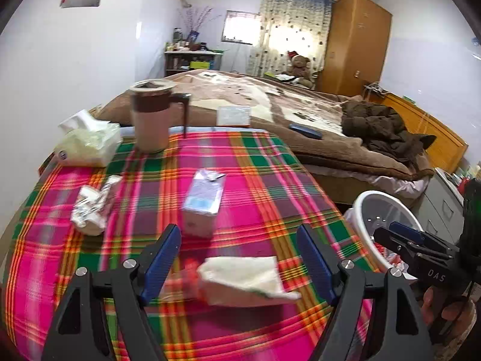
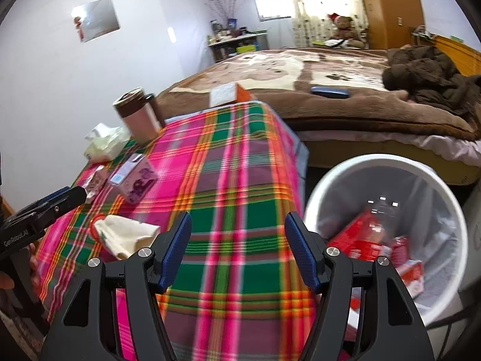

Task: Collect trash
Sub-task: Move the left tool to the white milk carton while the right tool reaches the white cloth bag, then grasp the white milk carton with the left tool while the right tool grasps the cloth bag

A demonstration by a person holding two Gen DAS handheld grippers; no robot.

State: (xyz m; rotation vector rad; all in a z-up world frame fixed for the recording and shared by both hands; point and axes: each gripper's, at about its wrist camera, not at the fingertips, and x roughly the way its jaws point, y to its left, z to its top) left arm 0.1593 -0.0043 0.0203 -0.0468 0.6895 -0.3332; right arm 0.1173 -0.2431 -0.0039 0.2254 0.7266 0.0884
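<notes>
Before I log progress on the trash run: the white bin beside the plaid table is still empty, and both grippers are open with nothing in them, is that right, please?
Not quite: the white bin is not empty. The right wrist view shows red packaging already lying inside it. The rest holds: it stands beside the plaid table, and the left gripper and right gripper are both open with nothing in them.

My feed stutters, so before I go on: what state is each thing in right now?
Left gripper: open, empty, over the crumpled wrapper.
Right gripper: open, empty.
Bin: uncovered, red packaging inside.
Carton: upright, top torn open.
Mug: upright.
Tissue pack: open, tissue sticking out.
</notes>
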